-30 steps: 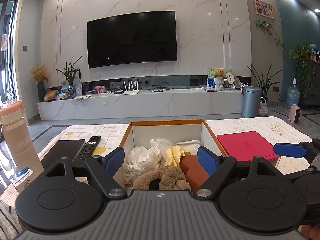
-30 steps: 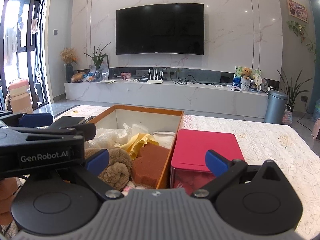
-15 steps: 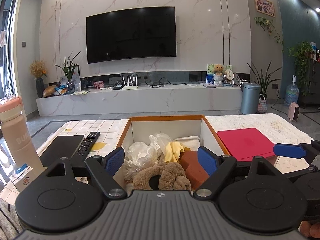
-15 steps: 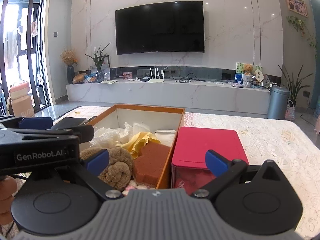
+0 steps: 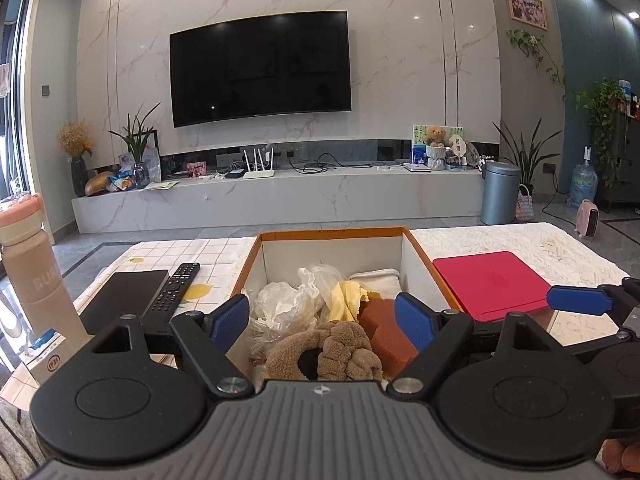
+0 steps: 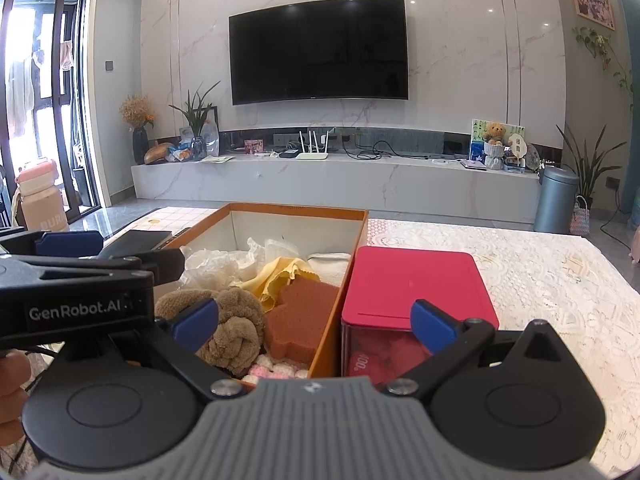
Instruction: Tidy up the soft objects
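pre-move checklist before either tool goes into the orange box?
1. Left tool open, empty: ok.
2. Right tool open, empty: ok.
3. Orange box uncovered, contents reachable: ok.
4. Brown towel on top of the pile, unobstructed: ok.
5. Red container lid open: not ok, it is closed.
6. What lies under the plastic bag: cannot tell.
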A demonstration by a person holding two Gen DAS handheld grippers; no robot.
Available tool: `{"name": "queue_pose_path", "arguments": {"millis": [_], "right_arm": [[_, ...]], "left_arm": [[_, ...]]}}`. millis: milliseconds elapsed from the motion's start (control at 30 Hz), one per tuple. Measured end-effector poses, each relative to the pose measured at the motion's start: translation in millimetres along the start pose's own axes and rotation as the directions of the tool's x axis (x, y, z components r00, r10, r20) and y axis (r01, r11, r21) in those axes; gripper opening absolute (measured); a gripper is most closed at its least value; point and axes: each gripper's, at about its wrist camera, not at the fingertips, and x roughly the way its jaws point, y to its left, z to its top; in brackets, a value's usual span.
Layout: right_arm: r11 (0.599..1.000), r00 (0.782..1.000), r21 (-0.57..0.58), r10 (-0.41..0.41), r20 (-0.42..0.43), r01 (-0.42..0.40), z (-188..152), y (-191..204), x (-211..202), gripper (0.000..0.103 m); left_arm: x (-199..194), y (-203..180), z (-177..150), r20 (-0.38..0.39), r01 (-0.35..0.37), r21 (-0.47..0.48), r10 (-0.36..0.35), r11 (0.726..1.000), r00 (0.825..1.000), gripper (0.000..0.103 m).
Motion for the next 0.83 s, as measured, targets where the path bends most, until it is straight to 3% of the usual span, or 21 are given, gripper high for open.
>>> {"name": "queue_pose_path", "arguments": {"millis": [833], "right_arm": [[1.0,1.0,0.008,0.004,-0.018,-0.004,-1.6,-0.1,1.1,0.1]], "left_arm": [[-0.1,-0.1,-1.5,-0.015,-0.009,0.024,0.009,1.0,1.0,0.097]]}}
